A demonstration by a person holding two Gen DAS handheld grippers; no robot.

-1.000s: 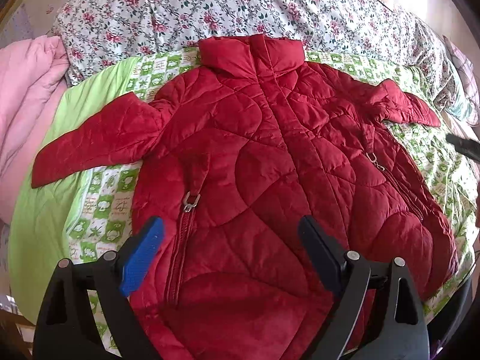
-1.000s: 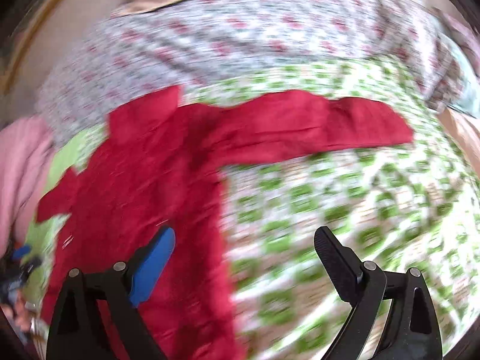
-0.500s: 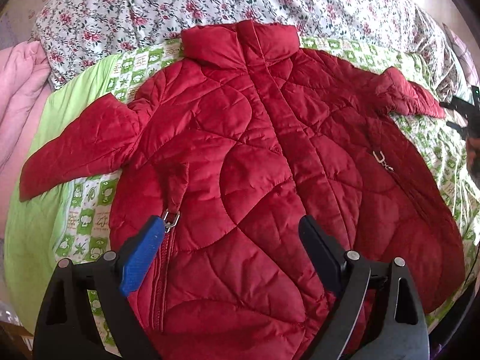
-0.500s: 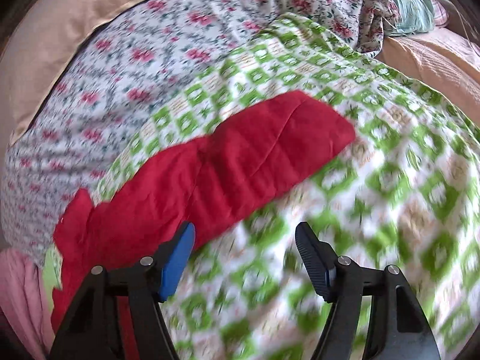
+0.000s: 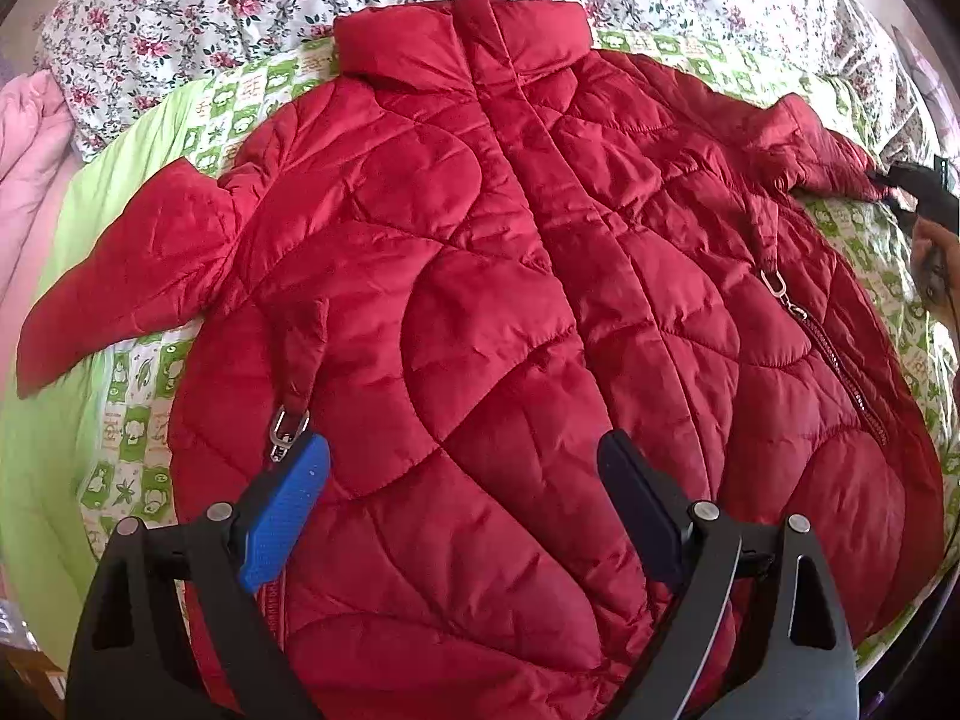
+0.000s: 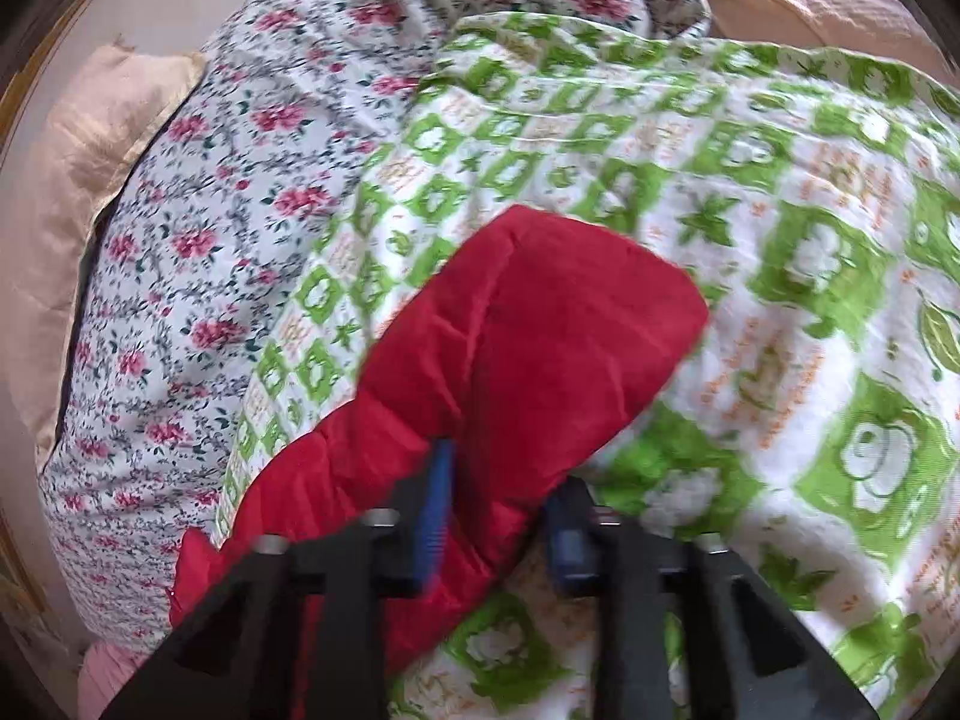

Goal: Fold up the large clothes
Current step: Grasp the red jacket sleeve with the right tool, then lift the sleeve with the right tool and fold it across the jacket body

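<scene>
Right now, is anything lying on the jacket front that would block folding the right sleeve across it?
Nothing visible does. The red jacket lies spread flat on the green checked blanket, its front bare apart from its own zipper pulls. The right gripper has been closing on the sleeve; the left gripper hovers open above the hem.

Black angular arms are forming the left gripper (image 5: pixel 462 480), carrying one bright blue textured pad and one dark navy pad, with round silver pivot pins showing at each joint. The right gripper (image 6: pixel 501 504) is showing the same black frame, blue pads and silver pins, somewhat blurred.
</scene>
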